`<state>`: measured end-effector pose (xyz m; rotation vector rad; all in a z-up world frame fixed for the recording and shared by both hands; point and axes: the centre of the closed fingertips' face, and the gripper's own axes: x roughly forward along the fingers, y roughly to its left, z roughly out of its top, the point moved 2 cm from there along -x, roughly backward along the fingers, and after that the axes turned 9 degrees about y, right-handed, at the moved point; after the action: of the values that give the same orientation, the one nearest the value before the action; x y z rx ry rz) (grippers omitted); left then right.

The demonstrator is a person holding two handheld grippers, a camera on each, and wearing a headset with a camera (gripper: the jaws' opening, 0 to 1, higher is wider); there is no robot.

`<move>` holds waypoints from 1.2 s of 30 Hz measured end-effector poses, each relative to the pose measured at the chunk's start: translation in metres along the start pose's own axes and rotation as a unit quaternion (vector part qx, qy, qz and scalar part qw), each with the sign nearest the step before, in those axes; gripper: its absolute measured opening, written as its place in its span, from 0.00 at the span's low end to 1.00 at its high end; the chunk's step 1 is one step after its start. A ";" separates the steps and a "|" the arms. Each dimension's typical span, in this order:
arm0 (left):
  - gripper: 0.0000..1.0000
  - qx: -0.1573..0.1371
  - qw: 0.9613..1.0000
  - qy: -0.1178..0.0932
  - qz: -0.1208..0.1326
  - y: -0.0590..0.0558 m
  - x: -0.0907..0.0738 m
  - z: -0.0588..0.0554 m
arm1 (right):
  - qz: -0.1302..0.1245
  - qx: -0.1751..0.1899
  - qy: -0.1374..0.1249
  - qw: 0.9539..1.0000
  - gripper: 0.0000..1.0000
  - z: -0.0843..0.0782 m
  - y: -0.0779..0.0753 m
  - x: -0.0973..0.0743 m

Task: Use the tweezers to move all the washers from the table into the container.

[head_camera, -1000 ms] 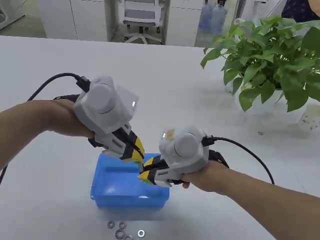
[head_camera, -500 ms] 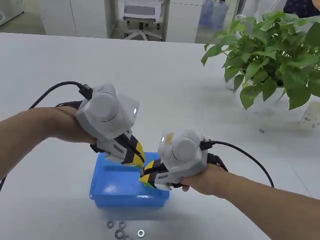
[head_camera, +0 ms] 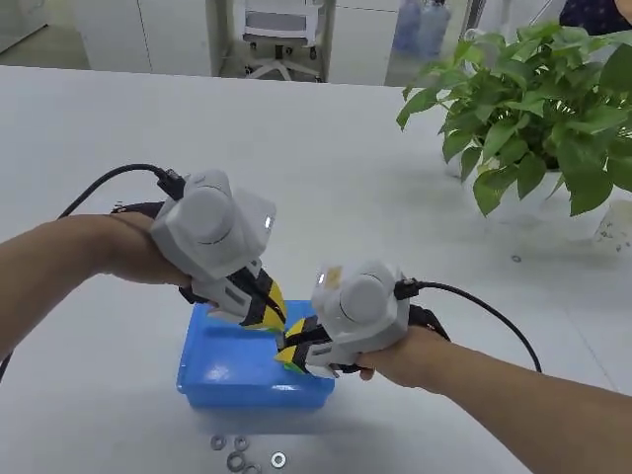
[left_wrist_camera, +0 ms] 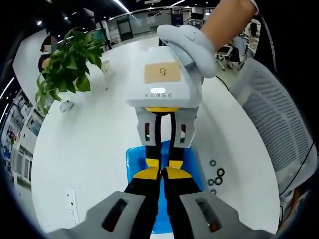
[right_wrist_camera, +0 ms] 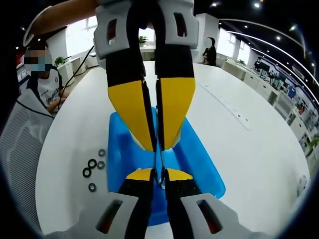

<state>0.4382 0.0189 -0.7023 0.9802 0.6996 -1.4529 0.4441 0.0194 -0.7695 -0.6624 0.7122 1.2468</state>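
Tweezers (right_wrist_camera: 160, 172), a thin metal sliver, barely show. Head view: left gripper (head_camera: 265, 308) and right gripper (head_camera: 289, 348) meet tip to tip over the shallow blue plastic container (head_camera: 227, 370). Small silver metal washers (head_camera: 242, 456) cluster on the white table (head_camera: 346, 178) beside it, and a leafy green potted plant (head_camera: 533, 99) stands well apart. Left gripper view: both jaw pairs are closed. Right gripper view: the right's jaws seem to pinch the tweezers. The container looks empty, so every washer is probably left to move.

Blue container (head_camera: 229, 373), yellow-and-black fingers (head_camera: 269, 300), green plant (head_camera: 533, 109)
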 end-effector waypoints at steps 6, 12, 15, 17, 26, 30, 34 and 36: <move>0.06 0.003 1.000 -0.001 -0.002 -0.002 -0.005 0.003 | -0.002 0.000 -0.005 1.000 0.10 0.003 0.003 -0.006; 0.06 0.004 1.000 -0.003 0.001 -0.005 -0.013 0.009 | -0.008 -0.005 -0.008 1.000 0.10 0.007 0.005 -0.014; 0.06 0.005 1.000 -0.004 0.003 -0.007 -0.018 0.012 | -0.010 -0.007 -0.011 1.000 0.10 0.011 0.006 -0.019; 0.06 0.005 1.000 -0.003 0.003 -0.008 -0.021 0.014 | -0.014 -0.012 -0.012 1.000 0.10 0.013 0.007 -0.022; 0.06 0.005 1.000 -0.004 0.003 -0.016 -0.039 0.025 | -0.024 -0.019 -0.024 0.999 0.10 0.025 0.015 -0.036; 0.06 0.006 1.000 -0.004 0.003 -0.019 -0.045 0.029 | -0.028 -0.023 -0.030 0.999 0.10 0.030 0.020 -0.043; 0.06 0.005 1.000 -0.005 0.003 -0.024 -0.052 0.031 | -0.031 -0.027 -0.035 0.999 0.10 0.034 0.025 -0.049; 0.06 0.003 1.000 -0.006 0.003 -0.028 -0.055 0.033 | -0.031 -0.027 -0.039 0.998 0.10 0.036 0.029 -0.052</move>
<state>0.4029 0.0204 -0.6416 0.9767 0.6826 -1.4564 0.4113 0.0215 -0.7083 -0.6728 0.5910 1.2311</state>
